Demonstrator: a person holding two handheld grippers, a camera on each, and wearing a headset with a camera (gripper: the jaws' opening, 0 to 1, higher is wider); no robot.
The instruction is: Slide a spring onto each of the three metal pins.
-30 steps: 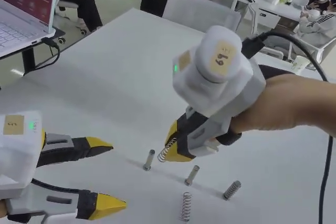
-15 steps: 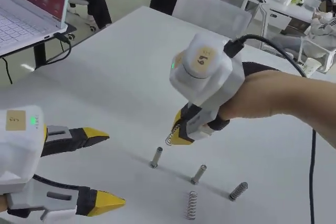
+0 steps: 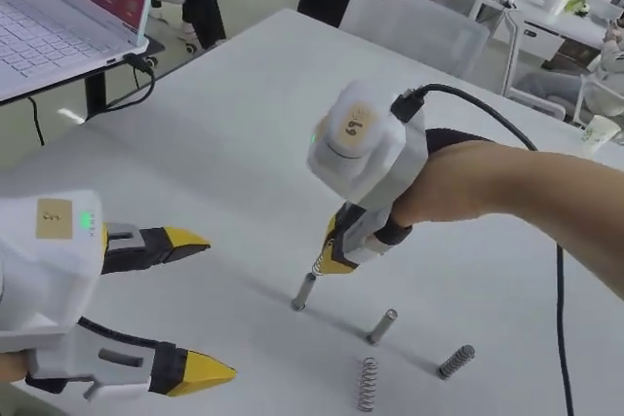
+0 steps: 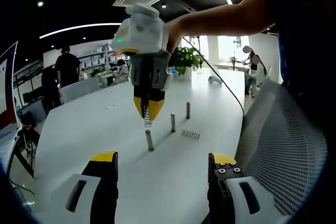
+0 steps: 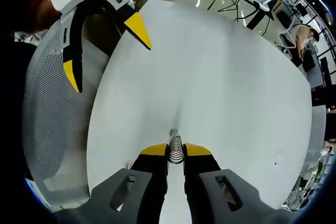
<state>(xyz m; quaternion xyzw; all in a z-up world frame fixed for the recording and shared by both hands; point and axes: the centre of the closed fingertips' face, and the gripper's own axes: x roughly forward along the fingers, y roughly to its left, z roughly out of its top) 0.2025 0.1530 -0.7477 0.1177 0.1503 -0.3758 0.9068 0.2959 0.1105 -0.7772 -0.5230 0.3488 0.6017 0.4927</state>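
Two yellow-tipped jaws stand wide apart on my left gripper [image 3: 216, 306]. It is released and holds nothing, low over the white table [image 3: 224, 143] at the near left, well clear of the work.

Next along is the first pin [image 3: 304, 291], bare. Just above it is my right gripper [image 3: 330, 262], clenched on a spring [image 3: 320, 262] that hangs from the tips with its lower end close over the pin's top. The left gripper view shows the two nearly in line, but I cannot tell whether the coil's end is touching the pin.

Further right a loose spring [image 3: 368, 383] lies flat on the table. Beyond it is the second pin [image 3: 382, 325], also bare, and at the far right the third pin [image 3: 456, 361], which appears to wear its coil already.

As I judge it, the risk is all in the descent. If the spring's open end sits slightly off centre, it will catch on the pin's rim, and pressing on would buckle the coil sideways or flick it out of the pinch. The jaws hold it only near the top, so the free end can sway. I cannot see how the pins are fixed, and a skewed push might tip this one or knock its neighbour. Letting go too soon could also leave the spring perched on top and ready to topple.
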